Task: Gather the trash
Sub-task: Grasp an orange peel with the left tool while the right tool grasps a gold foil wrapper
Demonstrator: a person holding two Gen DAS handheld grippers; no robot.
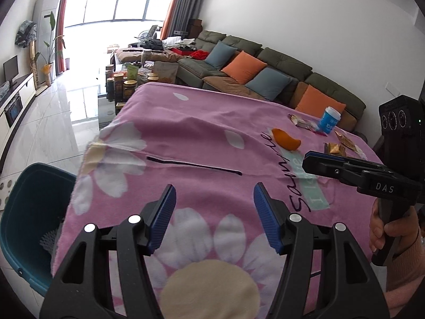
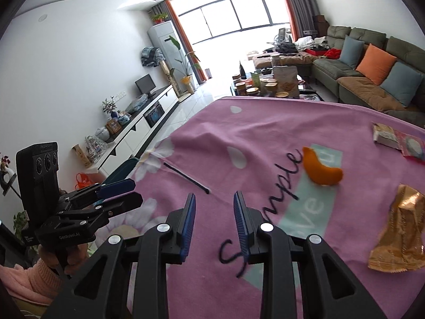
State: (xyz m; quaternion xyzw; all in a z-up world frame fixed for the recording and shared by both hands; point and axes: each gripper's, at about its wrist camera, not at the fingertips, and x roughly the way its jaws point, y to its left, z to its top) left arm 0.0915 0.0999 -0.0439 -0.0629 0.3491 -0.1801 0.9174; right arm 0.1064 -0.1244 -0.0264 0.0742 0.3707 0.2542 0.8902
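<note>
On the pink flowered cloth [image 1: 212, 122] lie an orange peel [image 1: 285, 139], a thin black stick [image 1: 194, 166], crumpled gold wrappers [image 1: 337, 146], a flat packet [image 1: 302, 122] and a blue and white cup [image 1: 329, 119]. My left gripper [image 1: 214, 188] hovers over the cloth's near part, open, with nothing between its blue pads. My right gripper [image 2: 215, 196] is open by a narrower gap, also empty. Ahead of it are the black stick [image 2: 186, 176], the orange peel [image 2: 321, 170] and a gold wrapper [image 2: 401, 228]. Each gripper shows in the other's view: right gripper [image 1: 318, 163], left gripper [image 2: 124, 191].
A teal bin [image 1: 34, 212] stands on the floor off the cloth's left edge, with something grey inside. A hand in a pink sleeve [image 1: 403, 260] holds the right gripper. Beyond the table are a cluttered glass coffee table [image 1: 124, 85] and a green sofa [image 1: 279, 66] with cushions.
</note>
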